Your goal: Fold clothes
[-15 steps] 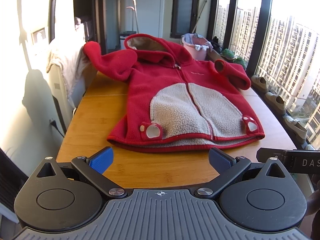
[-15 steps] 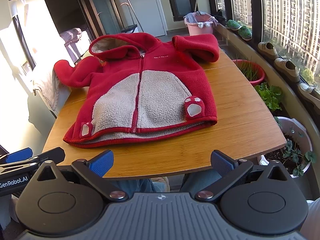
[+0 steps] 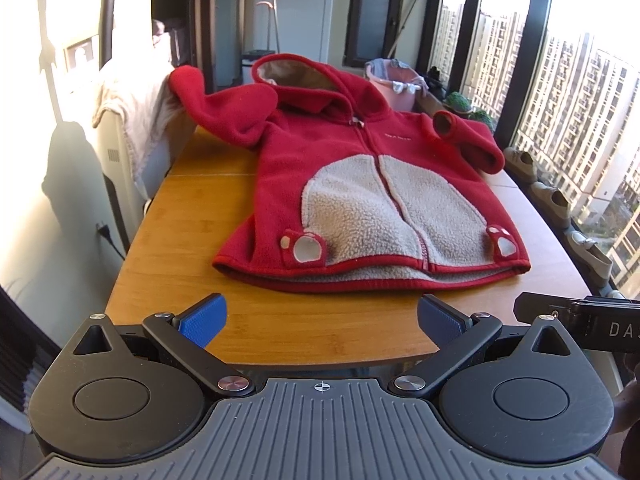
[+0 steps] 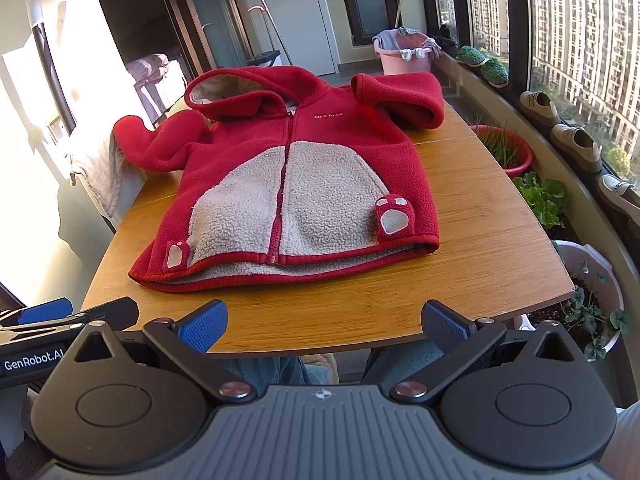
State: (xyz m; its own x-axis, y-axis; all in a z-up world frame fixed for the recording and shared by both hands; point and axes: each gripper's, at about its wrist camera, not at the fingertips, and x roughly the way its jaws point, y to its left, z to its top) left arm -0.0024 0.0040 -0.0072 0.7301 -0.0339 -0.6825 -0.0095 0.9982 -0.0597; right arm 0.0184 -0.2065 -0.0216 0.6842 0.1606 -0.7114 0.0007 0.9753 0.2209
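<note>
Both claws, left gripper [image 3: 319,322] and right gripper [image 4: 322,322], hung released, short of the jacket.
The red fleece jacket [image 3: 372,188] lay flat, zipped, on the wooden table [image 3: 176,248].

A red hooded jacket [image 3: 360,184] lies flat, front up and zipped, on the wooden table [image 3: 180,248]. Its hood points away from the camera and its hem lies toward the near edge of the table. One sleeve reaches off the jacket's left shoulder toward a pale cloth [image 3: 128,120] draped beside the table; the other sleeve is folded back at the right shoulder. The left gripper [image 3: 320,320] hovers just short of the jacket's hem, jaws spread wide with nothing between them. A pink tub [image 3: 390,84] stands beyond the jacket's hood.
</note>
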